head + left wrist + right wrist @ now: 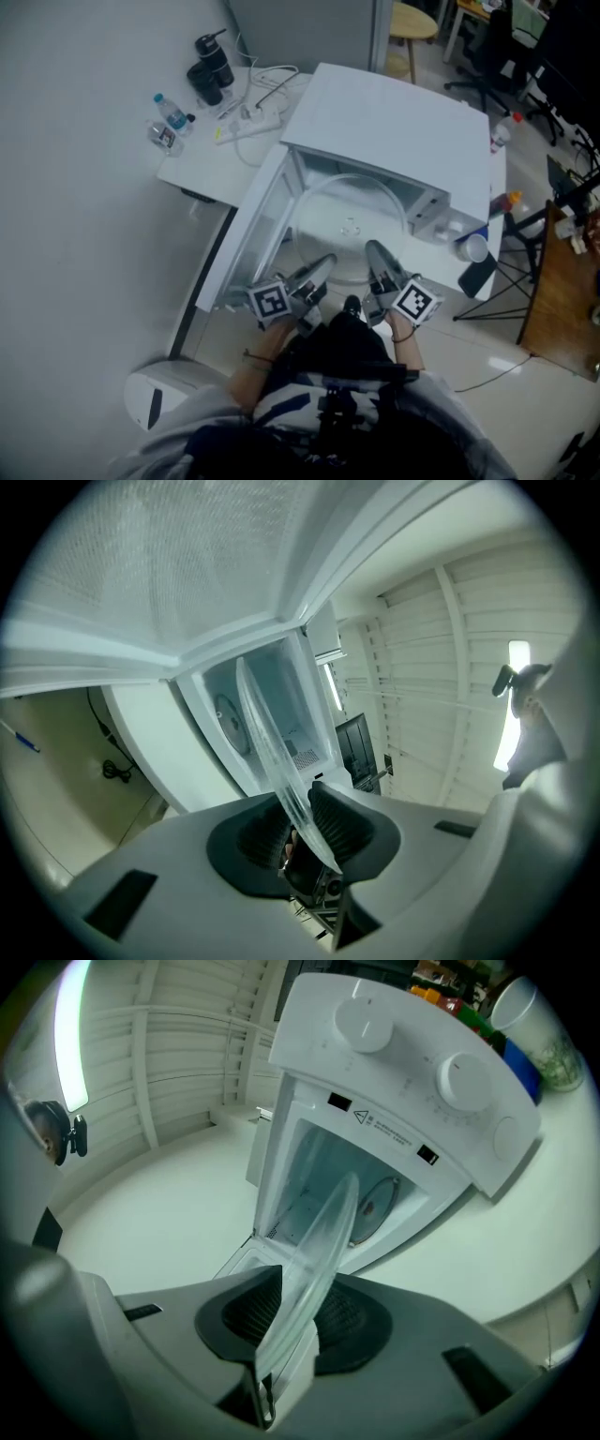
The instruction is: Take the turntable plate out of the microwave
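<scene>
The white microwave [394,122] stands on the table with its door [246,234] swung open to the left. The clear glass turntable plate [349,225] hangs roughly level at the mouth of the cavity, held by its near rim on both sides. My left gripper [316,272] is shut on the rim's left part, my right gripper [378,258] on its right part. In the left gripper view the plate [267,742] runs edge-on between the ribbed pads [342,822]. The right gripper view shows the plate [323,1241] likewise pinched, with the microwave [412,1063] and its two knobs beyond.
Bottles [171,117], a dark flask [212,64] and a power strip with cables [251,117] lie on the table behind the door. A cup [474,248] and a dark phone [478,275] sit right of the microwave. A white bin [159,394] stands on the floor at lower left.
</scene>
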`<state>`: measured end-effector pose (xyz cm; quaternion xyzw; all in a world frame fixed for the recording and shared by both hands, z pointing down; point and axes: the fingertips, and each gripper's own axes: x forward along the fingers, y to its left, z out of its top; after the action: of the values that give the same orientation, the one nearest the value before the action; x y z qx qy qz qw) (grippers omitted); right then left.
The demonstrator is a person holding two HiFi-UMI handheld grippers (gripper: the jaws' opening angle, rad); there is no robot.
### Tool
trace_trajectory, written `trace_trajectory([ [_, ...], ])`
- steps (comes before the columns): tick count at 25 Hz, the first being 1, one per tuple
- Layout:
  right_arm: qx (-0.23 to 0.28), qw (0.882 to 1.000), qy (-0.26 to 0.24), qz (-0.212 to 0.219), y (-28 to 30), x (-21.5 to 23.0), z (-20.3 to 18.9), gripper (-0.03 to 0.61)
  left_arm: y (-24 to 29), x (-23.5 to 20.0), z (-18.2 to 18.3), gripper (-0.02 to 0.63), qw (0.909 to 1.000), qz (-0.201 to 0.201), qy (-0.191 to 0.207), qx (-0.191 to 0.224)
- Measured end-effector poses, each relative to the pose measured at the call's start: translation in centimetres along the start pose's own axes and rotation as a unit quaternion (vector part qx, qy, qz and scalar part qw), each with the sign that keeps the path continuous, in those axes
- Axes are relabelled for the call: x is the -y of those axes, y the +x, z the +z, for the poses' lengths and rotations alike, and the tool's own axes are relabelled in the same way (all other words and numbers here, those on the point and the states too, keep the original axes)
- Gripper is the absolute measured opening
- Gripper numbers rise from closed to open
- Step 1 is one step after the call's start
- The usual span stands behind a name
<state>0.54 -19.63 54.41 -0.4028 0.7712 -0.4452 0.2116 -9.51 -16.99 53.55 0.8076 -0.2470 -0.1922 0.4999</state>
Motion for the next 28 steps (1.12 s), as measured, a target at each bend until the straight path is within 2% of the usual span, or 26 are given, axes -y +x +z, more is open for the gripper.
trace_trajectory([
  [7,0.019,0.999,-0.015,0.022,-2.7,-3.9,-1.3,0.086,-2.8,3.8,-1.1,0.064,0.9989,-0.042,0.009,0.017],
  [13,0.024,0.999,-0.023,0.029,-4.9,-5.4,-1.6,0.086,-3.7,5.9,-2.4,0.065,0.9983,-0.050,0.020,0.019],
  [21,0.016,0.998,-0.030,0.062,-7.6,-6.9,0.2,0.086,-3.1,8.8,-4.5,0.066,0.9974,-0.046,0.038,0.041],
  [28,-0.013,0.996,-0.036,0.080,-12.6,-6.5,1.8,0.086,-1.7,11.6,-9.3,0.069,0.9956,-0.033,0.051,0.072],
])
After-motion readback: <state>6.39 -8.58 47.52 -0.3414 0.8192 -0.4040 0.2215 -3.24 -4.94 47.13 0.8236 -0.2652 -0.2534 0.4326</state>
